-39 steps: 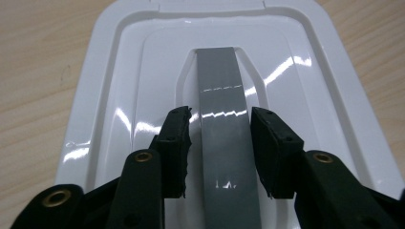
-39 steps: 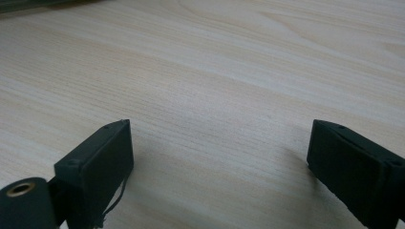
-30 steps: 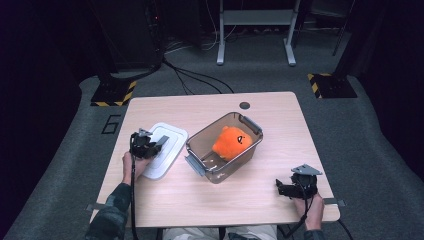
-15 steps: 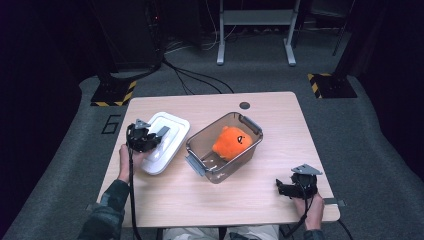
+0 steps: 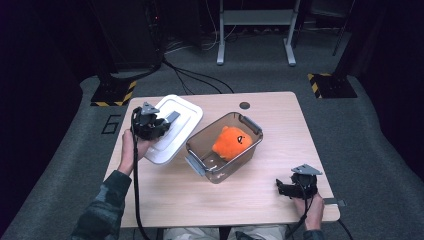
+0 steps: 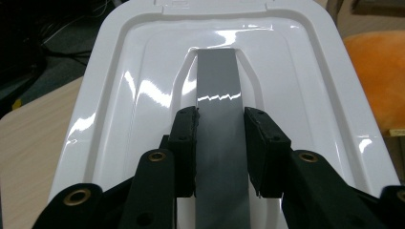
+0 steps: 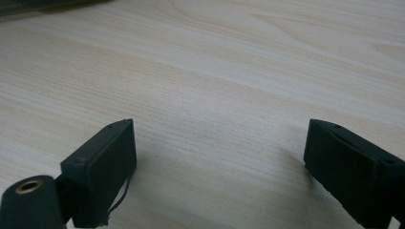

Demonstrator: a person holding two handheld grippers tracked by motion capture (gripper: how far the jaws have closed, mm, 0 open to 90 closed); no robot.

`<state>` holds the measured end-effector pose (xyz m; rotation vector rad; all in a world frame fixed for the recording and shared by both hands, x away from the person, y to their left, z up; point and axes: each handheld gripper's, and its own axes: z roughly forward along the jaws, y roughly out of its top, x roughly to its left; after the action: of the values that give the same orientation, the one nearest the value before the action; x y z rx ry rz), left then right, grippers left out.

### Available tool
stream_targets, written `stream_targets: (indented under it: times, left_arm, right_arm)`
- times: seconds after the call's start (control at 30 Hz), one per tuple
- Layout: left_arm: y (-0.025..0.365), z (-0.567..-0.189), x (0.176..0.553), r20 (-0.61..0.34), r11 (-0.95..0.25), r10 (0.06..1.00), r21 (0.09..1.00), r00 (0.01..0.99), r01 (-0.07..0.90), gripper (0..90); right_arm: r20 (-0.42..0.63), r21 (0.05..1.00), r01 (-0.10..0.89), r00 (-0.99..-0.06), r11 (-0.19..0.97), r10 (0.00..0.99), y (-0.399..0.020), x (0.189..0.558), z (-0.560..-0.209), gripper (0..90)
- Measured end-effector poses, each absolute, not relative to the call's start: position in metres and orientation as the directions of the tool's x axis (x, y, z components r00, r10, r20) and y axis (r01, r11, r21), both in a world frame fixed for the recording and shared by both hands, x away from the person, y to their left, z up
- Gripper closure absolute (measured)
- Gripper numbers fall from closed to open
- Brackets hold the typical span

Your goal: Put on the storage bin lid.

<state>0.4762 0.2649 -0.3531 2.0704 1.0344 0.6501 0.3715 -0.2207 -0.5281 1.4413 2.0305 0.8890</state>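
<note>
My left gripper [image 5: 162,125] is shut on the grey handle [image 6: 220,138] of a white plastic lid [image 5: 175,127], which hangs tilted above the table's left side. In the left gripper view both pads [image 6: 184,143] press the handle's sides on the white lid [image 6: 143,95]. A clear plastic box [image 5: 225,147] with grey latches stands mid-table, and an orange plush toy [image 5: 232,141] lies inside it. Part of that orange plush toy [image 6: 377,71] appears to the right past the lid. My right gripper [image 5: 282,189] rests low over the table's front right, open, with bare wood between its fingertips [image 7: 107,162].
The wooden table [image 5: 280,125] has a small dark round grommet [image 5: 244,105] near its far edge. Beyond the table are grey carpet, black cables [image 5: 195,75] and stand bases with yellow-black tape [image 5: 330,85]. The person's forearms enter from the bottom.
My left gripper has lifted the white lid off the table and carried it up and toward the far side, tilting it. The right gripper has stayed put.
</note>
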Motion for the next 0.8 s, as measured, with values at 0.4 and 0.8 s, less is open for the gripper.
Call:
stream_targets:
  times: [0.4, 0.8]
  left_arm:
    - [0.222, -0.331, 0.47, 0.115, -0.45, 0.777, 0.789, 0.619, 0.418, 66.5]
    - [0.164, -0.338, 0.473, 0.109, -0.506, 0.709, 0.767, 0.697, 0.395, 66.4]
  right_arm:
    - [-0.024, 0.745, 0.627, -0.317, 0.229, 0.948, -0.221, 0.371, -0.528, 10.2]
    - [-0.023, 0.747, 0.626, -0.312, 0.224, 0.95, -0.22, 0.371, -0.528, 10.5]
